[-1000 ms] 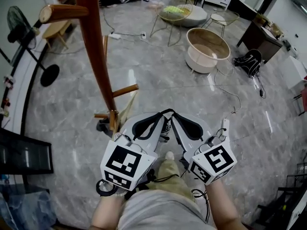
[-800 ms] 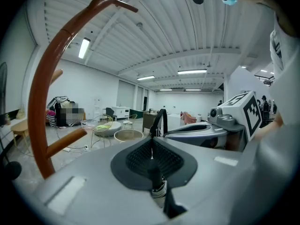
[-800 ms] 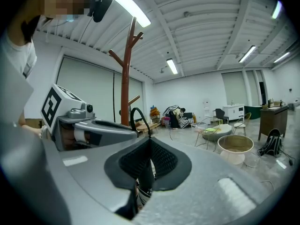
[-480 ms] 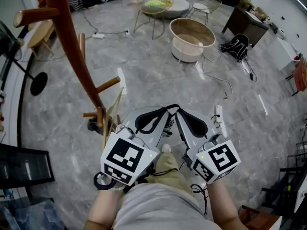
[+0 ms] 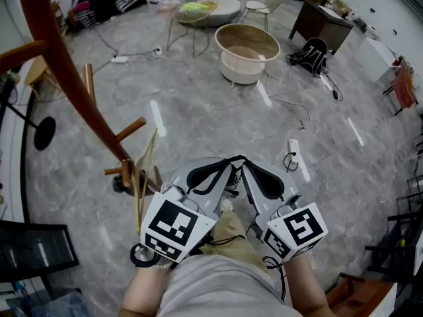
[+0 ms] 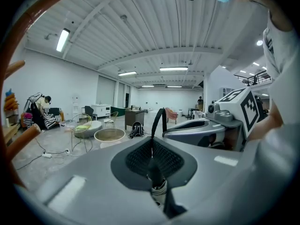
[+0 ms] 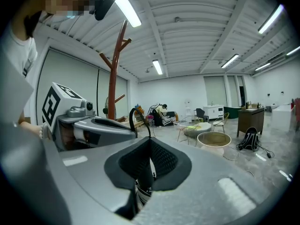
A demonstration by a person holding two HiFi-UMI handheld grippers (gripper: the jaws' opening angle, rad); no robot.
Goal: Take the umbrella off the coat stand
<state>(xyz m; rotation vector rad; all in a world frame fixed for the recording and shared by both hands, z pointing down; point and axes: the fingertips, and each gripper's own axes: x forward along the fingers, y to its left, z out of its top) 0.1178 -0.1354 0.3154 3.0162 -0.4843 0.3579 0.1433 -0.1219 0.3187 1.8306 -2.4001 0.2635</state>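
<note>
Umbrella, small and folded, pale with dark bands, fitted with a black strap loop: only its banded end is showing beneath the jaws in each gripper view, the grippers covering the rest. Location: it is hanging between the two grippers, close in front of the person's body and above the grey marble floor. It is hanging apart from the reddish-brown wooden coat stand, which is rising at the left, so I am judging it already off its peg. Left gripper: clamped, pinching one side of the strap loop. Right gripper: likewise clamped, pinching the other side. I am holding the two tips side by side, nearly touching, so that the loop is arching up between them. The weight is therefore resting on two grasps rather than swinging from one. I am holding the pair low and near the torso, which I judge is steadying the load clear of the stand's short lower pegs. Outstanding, in my judgement: only carrying it away.
</note>
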